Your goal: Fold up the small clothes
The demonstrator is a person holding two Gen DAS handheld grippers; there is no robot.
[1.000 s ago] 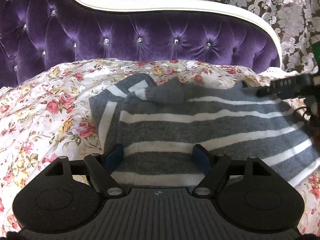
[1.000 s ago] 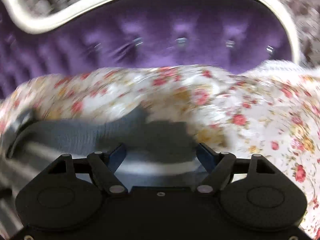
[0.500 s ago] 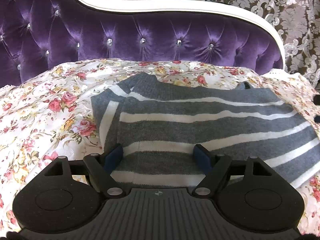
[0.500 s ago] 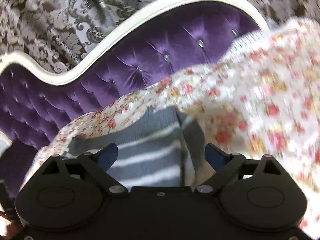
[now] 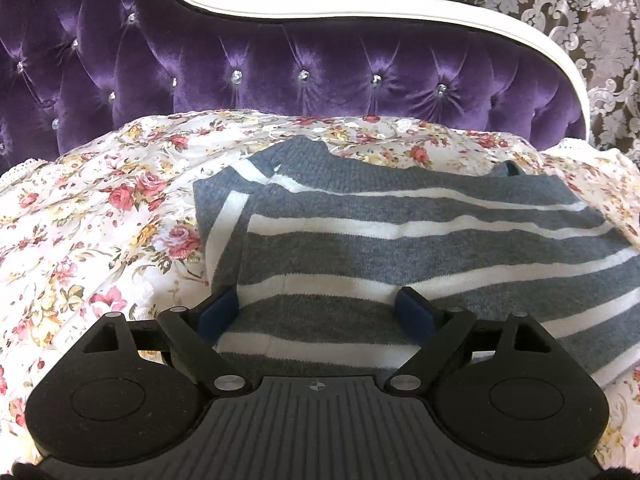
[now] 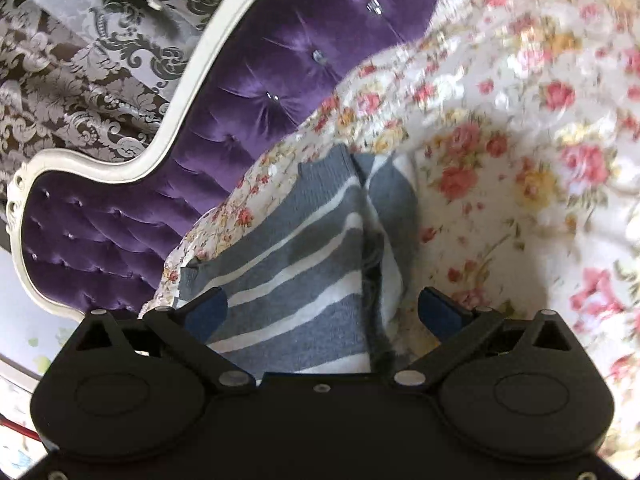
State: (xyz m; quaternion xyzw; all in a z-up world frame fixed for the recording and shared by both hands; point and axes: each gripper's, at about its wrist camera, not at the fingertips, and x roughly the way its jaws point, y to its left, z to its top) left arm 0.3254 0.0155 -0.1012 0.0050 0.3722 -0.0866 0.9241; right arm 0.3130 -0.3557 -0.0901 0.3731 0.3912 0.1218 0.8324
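Here the left tool (image 5: 318,312) sits low at the near edge of the grey-and-white striped sweater (image 5: 420,240), its two blue-padded fingers (image 5: 218,314) spread wide on either side of the hem and closed on nothing; the knit lies between the pads but is not pinched. The sweater lies flat on the floral bedspread (image 5: 100,220), in front of the purple tufted headboard (image 5: 300,64), partly folded: on its left side a sleeve or side panel is turned in over the body, leaving a neat vertical edge. From the left tool the garment stretches straight ahead and away to the right, its stripes and long axis running left to right across the view, so the unfolded bulk lies toward the right-hand side. Further right, the right tool (image 6: 322,312) is held tilted, so the bed and headboard slant in its view, which is blurred at the edges. Its fingers are likewise wide apart and hold nothing; the sweater (image 6: 304,256) fills the left part of the gap, and a dark folded ridge of knit runs up from the tool toward the neckline. The floral cover lies bare to its right. Judging by this, the right tool is nearer the side not yet folded, and the next fold would probably bring that edge across toward the left.
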